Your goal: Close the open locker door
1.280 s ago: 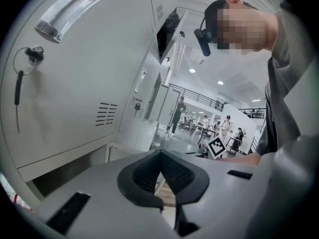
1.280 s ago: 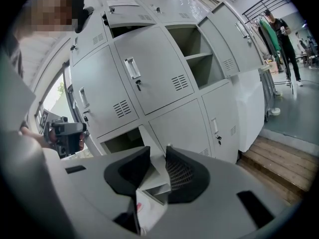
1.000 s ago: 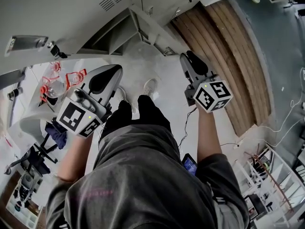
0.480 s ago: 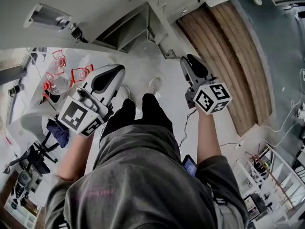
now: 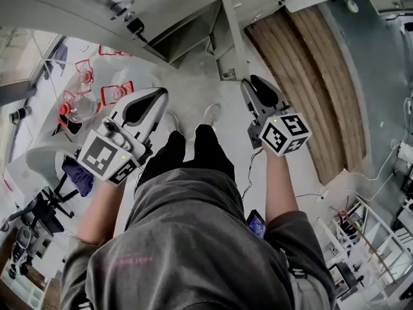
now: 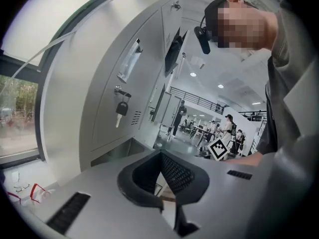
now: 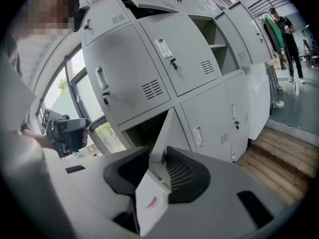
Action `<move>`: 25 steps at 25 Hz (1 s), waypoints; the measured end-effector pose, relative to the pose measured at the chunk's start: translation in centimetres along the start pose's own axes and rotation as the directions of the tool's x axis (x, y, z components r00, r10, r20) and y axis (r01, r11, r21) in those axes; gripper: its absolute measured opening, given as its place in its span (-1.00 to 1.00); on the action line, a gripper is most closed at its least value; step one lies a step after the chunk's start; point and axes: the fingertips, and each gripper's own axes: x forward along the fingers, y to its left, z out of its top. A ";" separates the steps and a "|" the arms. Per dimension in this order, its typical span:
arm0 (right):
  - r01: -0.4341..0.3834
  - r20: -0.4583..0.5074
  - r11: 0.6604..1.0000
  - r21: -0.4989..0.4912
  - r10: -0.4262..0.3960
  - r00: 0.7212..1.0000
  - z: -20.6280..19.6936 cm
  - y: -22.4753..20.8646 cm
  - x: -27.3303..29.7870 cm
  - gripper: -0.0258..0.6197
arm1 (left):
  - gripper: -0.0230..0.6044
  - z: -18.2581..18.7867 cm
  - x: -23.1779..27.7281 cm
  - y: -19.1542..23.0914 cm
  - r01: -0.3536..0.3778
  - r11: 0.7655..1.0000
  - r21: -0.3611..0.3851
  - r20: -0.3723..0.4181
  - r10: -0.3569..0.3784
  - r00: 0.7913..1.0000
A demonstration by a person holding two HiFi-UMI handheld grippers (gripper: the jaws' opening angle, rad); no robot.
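A grey locker bank point(image 7: 164, 73) stands ahead. Its bottom compartment point(image 5: 187, 34) gapes, and its open door point(image 5: 233, 37) sticks out toward me, edge-on. In the right gripper view that door point(image 7: 167, 133) lines up with the gap of my right gripper point(image 7: 158, 156). Its jaws have just been opening and the pads press on nothing. In the head view the right gripper point(image 5: 255, 82) hangs just short of the door's free end. My left gripper point(image 5: 151, 95) is level with it at the left, open and empty point(image 6: 162, 156), beside a locker with a key point(image 6: 121, 109).
Wooden steps point(image 5: 310, 76) run along the right of the lockers. Red-framed things point(image 5: 97, 95) and an office chair point(image 5: 39, 212) stand at the left. Upper lockers point(image 7: 214, 39) also stand open. My shoes point(image 5: 210, 115) are on the pale floor. People point(image 6: 229, 126) stand far off.
The lockers have come closer and slid right in the head view as I walk toward them. Both grippers travel forward with me, holding their poses.
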 end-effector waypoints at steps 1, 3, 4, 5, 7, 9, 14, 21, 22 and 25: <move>-0.003 -0.002 1.000 0.002 0.003 1.000 -0.1 0.4 0.2 -0.56 | -0.89 -0.1 -0.4 0.2 -0.002 1.000 -0.001 0.001 0.002 1.000; -0.008 -0.005 1.000 0.004 0.008 1.000 -0.3 1.1 0.6 -0.55 | -0.89 -0.2 -1.1 0.5 -0.004 1.000 -0.003 0.002 0.004 1.000; -0.011 -0.007 1.000 0.006 0.011 1.000 -0.4 1.4 0.8 -0.55 | -0.89 -0.2 -1.4 0.6 -0.005 1.000 -0.004 0.003 0.005 1.000; -0.014 -0.007 1.000 0.009 0.014 1.000 -0.5 1.8 1.0 -0.55 | -0.89 -0.3 -1.8 0.8 -0.006 1.000 -0.005 0.004 0.006 1.000; -0.021 -0.008 1.000 0.015 0.021 1.000 -0.7 2.4 1.3 -0.54 | -0.89 -0.4 -2.4 1.1 -0.010 1.000 -0.006 0.005 0.010 1.000; -0.029 -0.010 0.999 0.019 0.029 1.000 -0.8 3.0 1.6 -0.54 | -0.89 -0.5 -3.0 1.3 -0.014 1.000 -0.007 0.006 0.014 1.000; -0.051 -0.014 0.998 0.026 0.051 0.999 -1.1 4.5 2.7 -0.52 | -0.89 -0.8 -4.4 2.2 -0.026 1.000 -0.012 0.012 0.026 1.000; -0.089 -0.024 0.995 0.035 0.089 0.996 -1.6 7.0 4.9 -0.50 | -0.89 -1.3 -6.4 4.1 -0.045 0.999 -0.027 0.023 0.046 0.999; -0.093 -0.025 0.995 0.035 0.094 0.995 -1.6 7.3 5.1 -0.50 | -0.89 -1.3 -6.7 4.3 -0.048 0.998 -0.029 0.024 0.049 0.999; -0.106 -0.027 0.994 0.038 0.107 0.994 -1.7 8.1 5.8 -0.50 | -0.89 -1.4 -7.4 4.8 -0.058 0.998 -0.033 0.028 0.059 0.998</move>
